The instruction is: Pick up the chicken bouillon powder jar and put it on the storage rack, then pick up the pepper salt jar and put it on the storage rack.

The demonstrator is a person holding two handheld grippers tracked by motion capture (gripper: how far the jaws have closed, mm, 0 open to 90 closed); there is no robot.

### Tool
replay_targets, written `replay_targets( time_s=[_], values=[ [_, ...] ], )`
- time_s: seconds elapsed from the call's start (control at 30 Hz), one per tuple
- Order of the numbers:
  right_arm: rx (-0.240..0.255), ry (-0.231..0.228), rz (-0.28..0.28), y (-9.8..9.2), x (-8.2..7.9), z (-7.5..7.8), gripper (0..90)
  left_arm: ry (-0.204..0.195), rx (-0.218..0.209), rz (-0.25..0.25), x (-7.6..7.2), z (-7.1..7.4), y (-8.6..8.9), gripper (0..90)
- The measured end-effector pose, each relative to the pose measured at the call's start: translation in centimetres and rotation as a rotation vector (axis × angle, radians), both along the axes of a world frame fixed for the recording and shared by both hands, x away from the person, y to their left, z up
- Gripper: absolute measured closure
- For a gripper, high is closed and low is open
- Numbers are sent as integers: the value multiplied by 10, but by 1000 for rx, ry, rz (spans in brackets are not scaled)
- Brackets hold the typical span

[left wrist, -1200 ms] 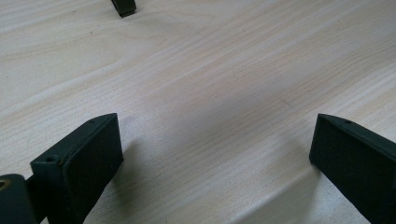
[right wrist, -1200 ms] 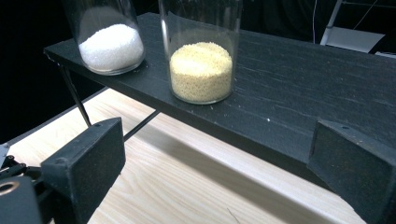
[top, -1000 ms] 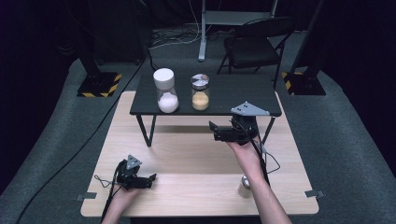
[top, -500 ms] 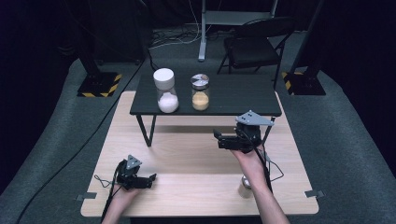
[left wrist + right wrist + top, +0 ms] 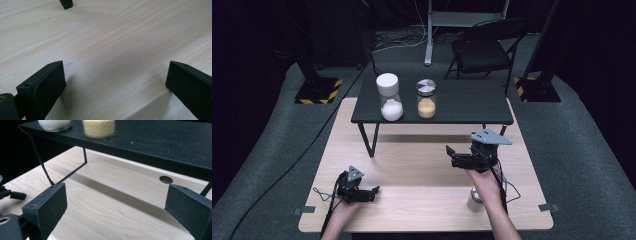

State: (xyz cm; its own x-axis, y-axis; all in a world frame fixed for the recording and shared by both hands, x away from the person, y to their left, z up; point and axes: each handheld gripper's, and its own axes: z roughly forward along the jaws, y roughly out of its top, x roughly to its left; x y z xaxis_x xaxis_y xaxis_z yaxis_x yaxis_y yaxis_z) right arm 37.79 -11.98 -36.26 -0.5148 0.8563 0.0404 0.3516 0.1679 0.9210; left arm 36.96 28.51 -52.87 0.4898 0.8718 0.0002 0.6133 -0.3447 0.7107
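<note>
We hold our left gripper (image 5: 373, 192) low over the wooden table (image 5: 422, 210), at the near left side of it, and its two black jaws are wide apart with nothing between them but bare wood. A little round silver thing (image 5: 475, 194) sits on the wooden table near our right wrist; we cannot tell what it is. Our right gripper (image 5: 450, 153) is up in the air over the right part of the wooden table, farther in, and its jaws are wide apart too, holding nothing. It points at the small black table (image 5: 472, 102) that stands on the far part of the wooden table. On that black table stand two jars just beside each other: the jar of yellow grains (image 5: 99, 127) and, to its left, the jar of white powder (image 5: 390, 96).
</note>
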Motion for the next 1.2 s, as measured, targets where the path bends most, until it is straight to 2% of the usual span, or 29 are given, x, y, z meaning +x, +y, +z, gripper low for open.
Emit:
replay_targets(
  time_s=[0.47, 1.2],
  values=[
    [7, 25, -8, -12, -11, -21, 28, 0, 0, 0, 0, 0, 0, 23],
    [10, 27, -29, -27, -31, -44, 28, -1, -3, 2, 0, 0, -1, 23]
  ],
)
